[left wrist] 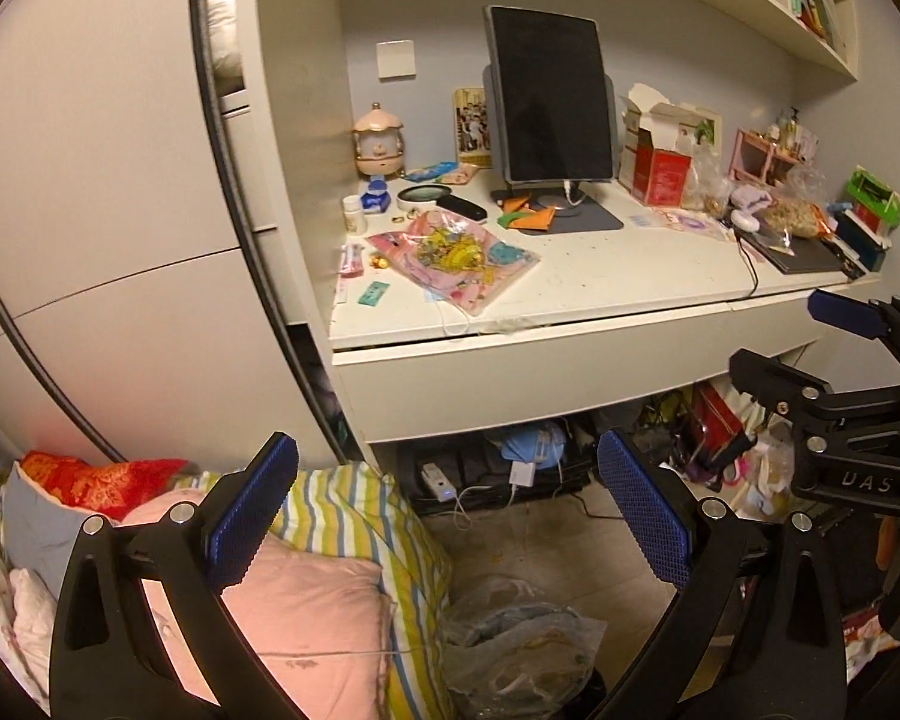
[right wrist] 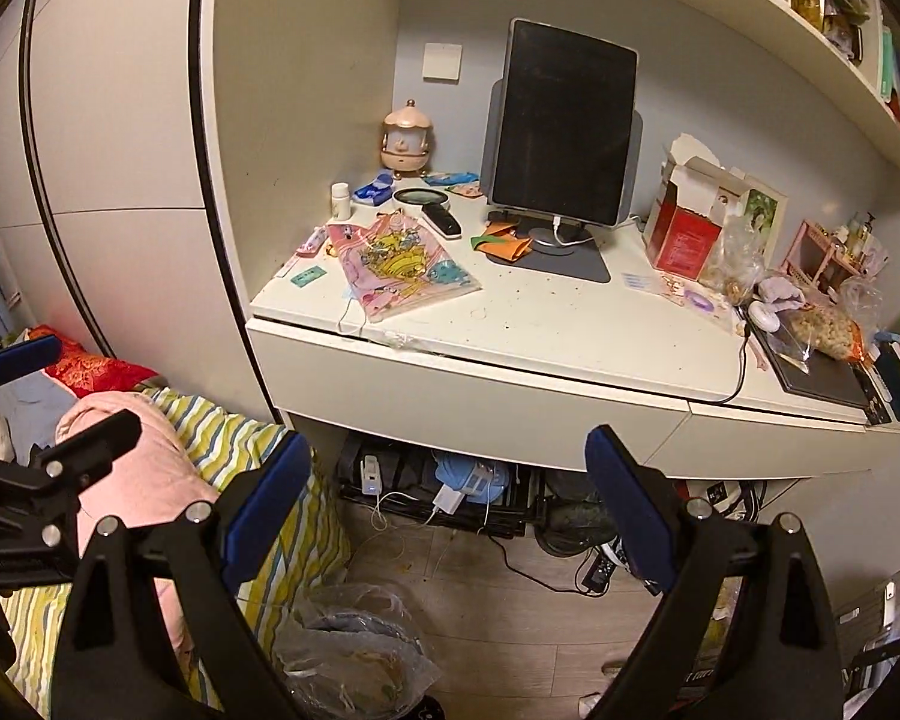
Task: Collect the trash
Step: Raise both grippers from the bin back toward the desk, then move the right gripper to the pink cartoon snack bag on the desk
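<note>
A white desk (left wrist: 600,294) (right wrist: 570,330) carries litter: a pink cartoon plastic bag (left wrist: 456,258) (right wrist: 399,267), orange paper scraps (left wrist: 528,213) (right wrist: 501,240), a teal wrapper (left wrist: 373,293) (right wrist: 308,276), a torn red box (left wrist: 660,171) (right wrist: 684,234) and a snack bag (left wrist: 795,219) (right wrist: 825,330). A bin lined with clear plastic (left wrist: 516,642) (right wrist: 354,654) stands on the floor below. My left gripper (left wrist: 447,510) is open and empty, held low before the desk. My right gripper (right wrist: 447,498) is open and empty beside it, and shows in the left wrist view (left wrist: 804,336).
A tablet on a stand (left wrist: 549,102) (right wrist: 567,132) sits at the desk's back. A bed with pink pillow (left wrist: 306,612) (right wrist: 144,468) lies left. Cables and chargers (left wrist: 498,480) (right wrist: 438,492) crowd the floor under the desk. Shelves (left wrist: 780,12) hang above.
</note>
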### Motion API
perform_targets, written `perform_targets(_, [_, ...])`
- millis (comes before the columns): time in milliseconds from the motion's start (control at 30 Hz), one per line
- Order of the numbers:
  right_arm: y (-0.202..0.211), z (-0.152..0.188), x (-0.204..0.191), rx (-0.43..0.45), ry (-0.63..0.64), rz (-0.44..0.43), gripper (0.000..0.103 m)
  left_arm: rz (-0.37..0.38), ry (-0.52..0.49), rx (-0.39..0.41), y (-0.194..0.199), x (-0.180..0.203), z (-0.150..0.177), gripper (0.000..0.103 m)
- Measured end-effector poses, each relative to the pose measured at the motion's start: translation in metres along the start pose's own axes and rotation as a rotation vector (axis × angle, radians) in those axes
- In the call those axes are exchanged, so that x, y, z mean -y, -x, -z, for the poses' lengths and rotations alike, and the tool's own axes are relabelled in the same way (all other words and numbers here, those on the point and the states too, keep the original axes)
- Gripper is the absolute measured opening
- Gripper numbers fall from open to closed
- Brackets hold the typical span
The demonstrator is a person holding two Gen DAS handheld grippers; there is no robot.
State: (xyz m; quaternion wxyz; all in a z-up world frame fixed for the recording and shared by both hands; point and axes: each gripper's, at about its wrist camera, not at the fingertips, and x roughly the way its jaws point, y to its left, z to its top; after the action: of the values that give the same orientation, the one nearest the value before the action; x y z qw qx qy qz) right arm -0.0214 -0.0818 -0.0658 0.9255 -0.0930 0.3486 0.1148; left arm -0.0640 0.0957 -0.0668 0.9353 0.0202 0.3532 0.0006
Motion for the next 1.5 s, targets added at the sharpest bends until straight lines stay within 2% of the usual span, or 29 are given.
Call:
perform_targets(200, [0.011, -0.001, 0.002, 0.029, -0.058, -0.027, 0.090, 0.010, 0.020, 0.011, 0.003, -0.013, 0.000, 0.097])
perform_targets(300, [0.017, -0.002, 0.002, 0.041, -0.080, -0.015, 0.090, 0.012, 0.031, 0.023, 0.005, -0.017, -0.003, 0.097])
perform_targets(633, [0.023, -0.015, 0.002, 0.083, -0.061, -0.011, 0.090, -0.005, 0.044, 0.068, 0.011, -0.017, -0.024, 0.097])
perform_targets(800, [0.015, -0.022, 0.009, 0.092, -0.047, -0.029, 0.090, -0.024, 0.040, 0.075, 0.000, -0.009, -0.035, 0.097])
perform_targets(1033, [-0.026, -0.037, 0.034, 0.080, -0.038, -0.079, 0.090, -0.050, 0.055, 0.039, -0.041, 0.006, -0.048, 0.097])
perform_targets(1167, [-0.056, -0.050, 0.054, 0.071, -0.043, -0.106, 0.090, -0.037, 0.068, 0.013, -0.071, 0.016, -0.060, 0.097])
perform_targets(1500, [-0.134, -0.088, 0.095, 0.041, -0.023, -0.176, 0.090, -0.067, 0.106, -0.027, -0.151, 0.032, -0.105, 0.097])
